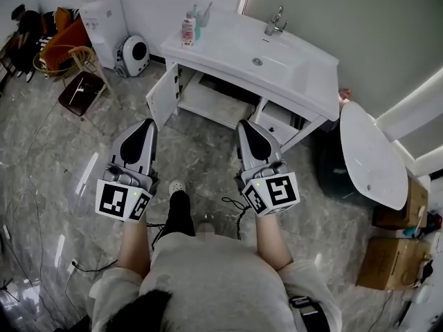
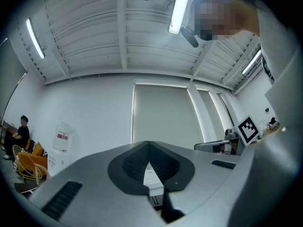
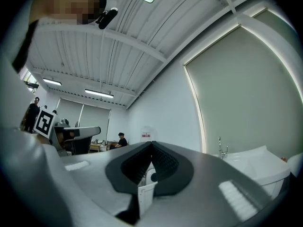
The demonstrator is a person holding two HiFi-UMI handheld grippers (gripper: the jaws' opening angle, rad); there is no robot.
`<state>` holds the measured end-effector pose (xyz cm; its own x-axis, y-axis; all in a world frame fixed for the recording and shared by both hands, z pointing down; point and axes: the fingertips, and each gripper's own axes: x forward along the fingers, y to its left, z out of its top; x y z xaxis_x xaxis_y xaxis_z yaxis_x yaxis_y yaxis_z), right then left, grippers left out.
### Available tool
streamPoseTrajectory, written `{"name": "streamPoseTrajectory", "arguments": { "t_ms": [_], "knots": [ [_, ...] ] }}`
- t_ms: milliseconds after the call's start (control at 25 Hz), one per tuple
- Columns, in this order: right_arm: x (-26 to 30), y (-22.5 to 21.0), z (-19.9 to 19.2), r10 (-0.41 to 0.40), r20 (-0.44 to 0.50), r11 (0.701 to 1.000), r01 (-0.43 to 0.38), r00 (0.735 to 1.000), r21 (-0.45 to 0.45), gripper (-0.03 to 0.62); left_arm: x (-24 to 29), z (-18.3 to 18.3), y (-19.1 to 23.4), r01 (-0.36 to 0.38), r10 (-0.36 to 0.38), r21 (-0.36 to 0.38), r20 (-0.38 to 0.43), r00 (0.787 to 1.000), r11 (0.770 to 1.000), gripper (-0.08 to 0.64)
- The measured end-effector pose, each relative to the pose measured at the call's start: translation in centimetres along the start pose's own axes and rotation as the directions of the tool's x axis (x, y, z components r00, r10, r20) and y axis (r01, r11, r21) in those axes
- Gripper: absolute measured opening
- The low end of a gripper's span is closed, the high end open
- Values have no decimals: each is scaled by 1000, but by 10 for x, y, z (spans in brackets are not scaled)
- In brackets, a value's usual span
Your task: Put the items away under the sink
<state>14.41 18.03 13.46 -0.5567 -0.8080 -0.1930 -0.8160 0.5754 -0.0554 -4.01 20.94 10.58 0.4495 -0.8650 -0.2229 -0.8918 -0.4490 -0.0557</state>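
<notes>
A white sink cabinet (image 1: 304,81) stands ahead with both lower doors swung open, its left door (image 1: 163,95) wide and a bare shelf (image 1: 214,106) showing inside. On the counter's left end stand a pink bottle (image 1: 188,30), a teal bottle and a cup (image 1: 205,16). My left gripper (image 1: 142,126) (image 2: 148,144) and right gripper (image 1: 246,126) (image 3: 151,145) are held side by side, pointing at the cabinet from a short way back. Both are shut with nothing between their pads. The faucet (image 3: 221,149) shows in the right gripper view.
A wicker chair (image 1: 66,57), a brown stool (image 1: 82,88), a water dispenser (image 1: 104,19) and a round white appliance (image 1: 133,54) stand at the left. An oval white tabletop (image 1: 370,154) and cardboard boxes (image 1: 391,261) are at the right. Cables lie on the marble floor.
</notes>
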Motion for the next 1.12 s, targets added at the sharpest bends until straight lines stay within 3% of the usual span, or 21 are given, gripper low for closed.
{"name": "streamPoseTrajectory", "arguments": {
  "t_ms": [1120],
  "knots": [
    [256,-56,-36,-92,7,995,92,996,-24,11,178,-43,216,86,-86,-28,7,996,996,6]
  ]
}}
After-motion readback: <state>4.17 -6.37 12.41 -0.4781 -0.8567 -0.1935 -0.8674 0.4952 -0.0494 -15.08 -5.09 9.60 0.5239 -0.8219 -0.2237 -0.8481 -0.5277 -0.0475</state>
